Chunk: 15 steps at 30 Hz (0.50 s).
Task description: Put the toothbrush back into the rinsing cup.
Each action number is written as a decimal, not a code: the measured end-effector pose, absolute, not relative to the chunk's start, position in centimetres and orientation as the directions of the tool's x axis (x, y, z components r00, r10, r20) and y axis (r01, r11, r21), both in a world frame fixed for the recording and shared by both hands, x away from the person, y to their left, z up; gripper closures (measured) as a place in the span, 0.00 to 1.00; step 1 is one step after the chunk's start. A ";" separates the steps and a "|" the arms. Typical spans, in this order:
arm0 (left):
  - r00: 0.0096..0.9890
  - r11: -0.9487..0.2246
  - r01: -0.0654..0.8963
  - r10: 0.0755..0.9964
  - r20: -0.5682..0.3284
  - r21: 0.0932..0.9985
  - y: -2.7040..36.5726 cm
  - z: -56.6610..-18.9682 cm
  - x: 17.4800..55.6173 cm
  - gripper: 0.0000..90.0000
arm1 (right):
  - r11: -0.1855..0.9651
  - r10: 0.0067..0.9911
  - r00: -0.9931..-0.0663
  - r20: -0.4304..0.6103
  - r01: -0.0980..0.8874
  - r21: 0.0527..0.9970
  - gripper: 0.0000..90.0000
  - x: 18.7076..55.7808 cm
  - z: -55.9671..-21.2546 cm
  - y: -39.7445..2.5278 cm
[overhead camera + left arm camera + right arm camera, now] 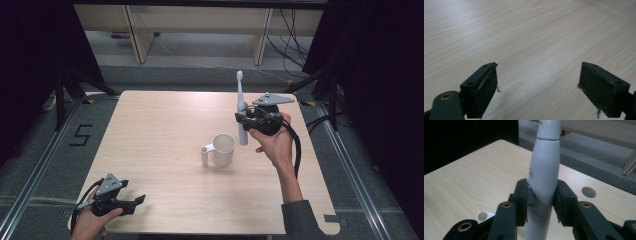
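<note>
An electric toothbrush (242, 116) is held upright above the desk (160, 130) by the right gripper (248, 120), whose jaws are pressed against the two sides of the white handle, as is seen close up in the right gripper view, where the toothbrush (544, 175) is pinched around its lower body between the black pads (524, 195). The brush head is pointed upward and the base downward, just beside and slightly behind the white cup (223, 149), which is stood on the desk near its middle with a handle (205, 155) turned toward the left. The vertical hold is judged to be chosen so that the base can be lowered straight into the cup's open mouth without catching the rim; the grip is placed low on the body, so some of the handle below the jaws is left free to enter first. The left gripper (131, 201) is kept well apart, at the near left corner of the desk, with its jaws spread wide and nothing between them; in the left gripper view only bare wood grain is seen between the two pads (486, 87). It is judged to be parked there so the work is left clear, though it could be brought over to steady the cup if needed.
</note>
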<state>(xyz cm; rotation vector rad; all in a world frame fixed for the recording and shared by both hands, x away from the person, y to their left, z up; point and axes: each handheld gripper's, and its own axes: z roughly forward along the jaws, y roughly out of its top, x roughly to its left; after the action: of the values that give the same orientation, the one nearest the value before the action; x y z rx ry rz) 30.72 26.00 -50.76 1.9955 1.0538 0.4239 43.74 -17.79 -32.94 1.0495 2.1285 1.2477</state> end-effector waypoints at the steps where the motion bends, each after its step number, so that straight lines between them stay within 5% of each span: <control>1: 0.605 -0.340 0.523 0.794 -0.059 0.782 26.2 -50.7 30.7 0.17 | 0.299 0.792 -0.611 -0.003 0.384 0.874 0.74 43.8 -32.9 -17.6; 15: 0.591 -0.305 0.525 0.803 -0.082 0.795 26.0 -50.8 30.7 0.17 | 0.288 0.769 -0.638 0.034 0.393 0.873 0.74 45.2 -34.8 -14.5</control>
<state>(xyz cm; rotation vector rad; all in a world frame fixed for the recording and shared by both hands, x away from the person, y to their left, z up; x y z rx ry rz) 30.75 26.03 -50.81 1.9866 1.0559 0.4219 45.24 -14.46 -34.76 1.0448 2.1686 1.2980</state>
